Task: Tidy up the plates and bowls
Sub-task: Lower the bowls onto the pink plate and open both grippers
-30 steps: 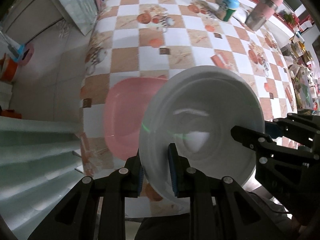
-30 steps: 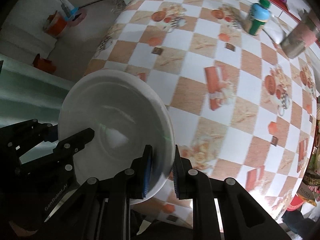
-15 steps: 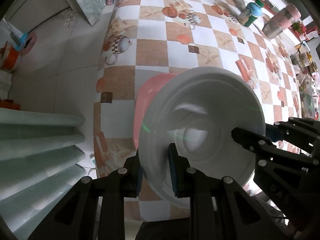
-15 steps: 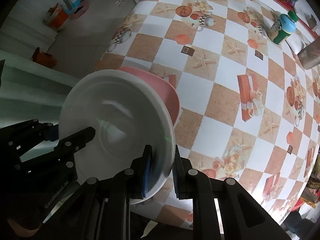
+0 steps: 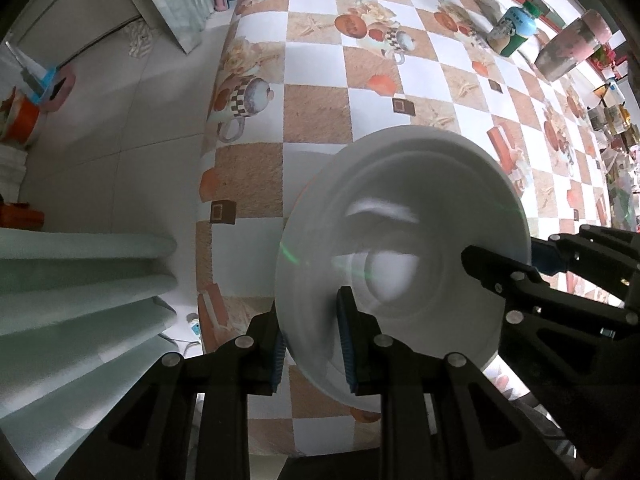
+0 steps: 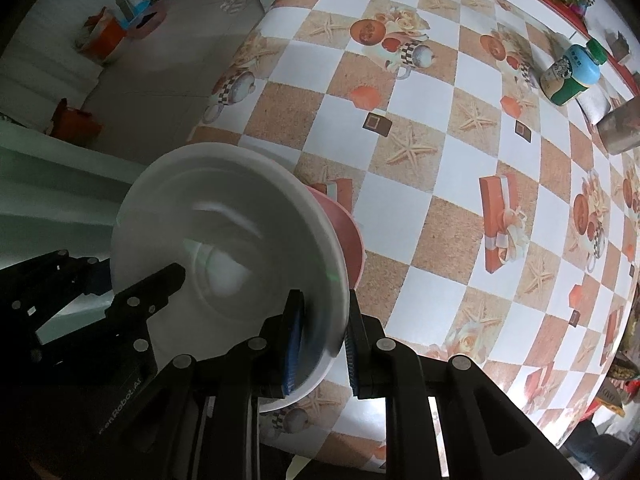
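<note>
One white bowl (image 5: 400, 248) held by two grippers over one pink plate (image 6: 348, 232).

Left gripper (image 5: 310, 344) clenches the bowl's left rim; right gripper (image 6: 322, 344) clenches the opposite rim, blue pads on both sides of the smooth round wall. The bowl sits above the plate, near the table (image 6: 440, 200) edge by the tiled floor; contact cannot be told. Checkered glossy cloth stretches open to the right, with one green-capped bottle (image 6: 572, 76) and one metal cup (image 5: 572, 52) far off.

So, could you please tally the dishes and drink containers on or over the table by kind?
White bowl: 1
Pink plate: 1
Green-capped bottle: 1
Grey tumbler with pink lid: 1
Total: 4
</note>
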`<state>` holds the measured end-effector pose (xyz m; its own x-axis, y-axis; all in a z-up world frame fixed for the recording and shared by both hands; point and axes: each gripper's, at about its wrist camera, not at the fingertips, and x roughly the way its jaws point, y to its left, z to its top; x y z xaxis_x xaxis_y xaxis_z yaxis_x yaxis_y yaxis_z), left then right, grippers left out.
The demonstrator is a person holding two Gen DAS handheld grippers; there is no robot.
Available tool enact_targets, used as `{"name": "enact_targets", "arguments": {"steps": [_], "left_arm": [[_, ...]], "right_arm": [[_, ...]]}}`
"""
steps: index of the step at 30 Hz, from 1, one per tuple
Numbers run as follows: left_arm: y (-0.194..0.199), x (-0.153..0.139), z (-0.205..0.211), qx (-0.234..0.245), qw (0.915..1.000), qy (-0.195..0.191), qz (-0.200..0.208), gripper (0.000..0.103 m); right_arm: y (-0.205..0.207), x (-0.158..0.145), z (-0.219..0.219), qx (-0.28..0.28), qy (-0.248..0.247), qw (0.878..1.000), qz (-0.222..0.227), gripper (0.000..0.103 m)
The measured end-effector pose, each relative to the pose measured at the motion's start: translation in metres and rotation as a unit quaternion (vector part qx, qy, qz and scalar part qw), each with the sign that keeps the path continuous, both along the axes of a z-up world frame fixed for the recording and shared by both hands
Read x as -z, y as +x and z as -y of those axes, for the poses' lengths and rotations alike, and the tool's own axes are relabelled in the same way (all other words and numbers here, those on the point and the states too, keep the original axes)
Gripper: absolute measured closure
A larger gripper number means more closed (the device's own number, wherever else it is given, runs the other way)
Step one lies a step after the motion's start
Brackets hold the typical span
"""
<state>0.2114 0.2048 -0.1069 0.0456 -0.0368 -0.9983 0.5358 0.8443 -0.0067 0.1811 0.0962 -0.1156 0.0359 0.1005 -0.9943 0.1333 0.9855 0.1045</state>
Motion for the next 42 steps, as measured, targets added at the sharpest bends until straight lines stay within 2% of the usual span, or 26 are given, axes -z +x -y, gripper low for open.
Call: {"name": "enact_targets", "arguments": {"steps": [7, 8, 9, 10, 11, 12, 16, 21, 26, 32, 35, 39, 42], "left_arm": [[0.000, 0.008, 0.000, 0.006, 0.9999, 0.014, -0.001, 0.073], [0.000, 0.009, -0.001, 0.005, 0.9997, 0.023, 0.004, 0.072], [0.001, 0.010, -0.002, 0.004, 0.9996, 0.027, 0.005, 0.065], [0.002, 0.011, -0.004, -0.001, 0.9997, 0.026, 0.002, 0.059], [0.003, 0.012, -0.006, -0.005, 0.9997, 0.026, 0.001, 0.045], [0.003, 0.012, -0.007, -0.007, 0.9996, 0.027, 0.004, 0.037], [-0.001, 0.004, -0.006, -0.002, 0.9996, 0.022, 0.015, 0.037], [-0.006, -0.011, 0.001, 0.003, 0.9995, 0.009, 0.031, 0.023], [-0.011, -0.025, 0.014, 0.004, 0.9994, -0.006, 0.033, 0.022], [-0.016, -0.046, 0.037, 0.008, 0.9982, -0.044, 0.041, 0.020], [-0.020, -0.060, 0.048, 0.011, 0.9964, -0.055, 0.063, 0.020], [-0.025, -0.077, 0.064, 0.006, 0.9946, -0.050, 0.090, 0.020], [-0.032, -0.082, 0.076, -0.001, 0.9939, -0.013, 0.109, 0.020]], "right_arm": [[0.006, 0.011, -0.003, -0.004, -0.005, 1.000, -0.011, 0.082], [0.006, 0.012, -0.001, 0.000, 0.002, 1.000, -0.012, 0.079], [0.006, 0.012, 0.000, 0.005, 0.006, 1.000, -0.013, 0.072], [0.006, 0.012, 0.002, 0.011, 0.005, 1.000, -0.014, 0.042], [0.006, 0.011, 0.007, 0.020, -0.009, 1.000, -0.012, 0.028], [0.005, 0.009, 0.012, 0.027, 0.001, 1.000, -0.005, 0.027], [0.003, 0.001, 0.023, 0.039, 0.010, 0.999, 0.007, 0.027], [-0.010, -0.009, 0.030, 0.048, 0.012, 0.999, 0.011, 0.027], [-0.027, -0.020, 0.040, 0.048, 0.002, 0.999, 0.022, 0.027], [-0.055, -0.032, 0.067, 0.056, -0.014, 0.998, 0.032, 0.027], [-0.070, -0.041, 0.088, 0.072, -0.023, 0.996, 0.041, 0.027], [-0.087, -0.048, 0.114, 0.092, -0.032, 0.994, 0.044, 0.027], [-0.099, -0.053, 0.130, 0.103, -0.034, 0.993, 0.045, 0.027]]}}
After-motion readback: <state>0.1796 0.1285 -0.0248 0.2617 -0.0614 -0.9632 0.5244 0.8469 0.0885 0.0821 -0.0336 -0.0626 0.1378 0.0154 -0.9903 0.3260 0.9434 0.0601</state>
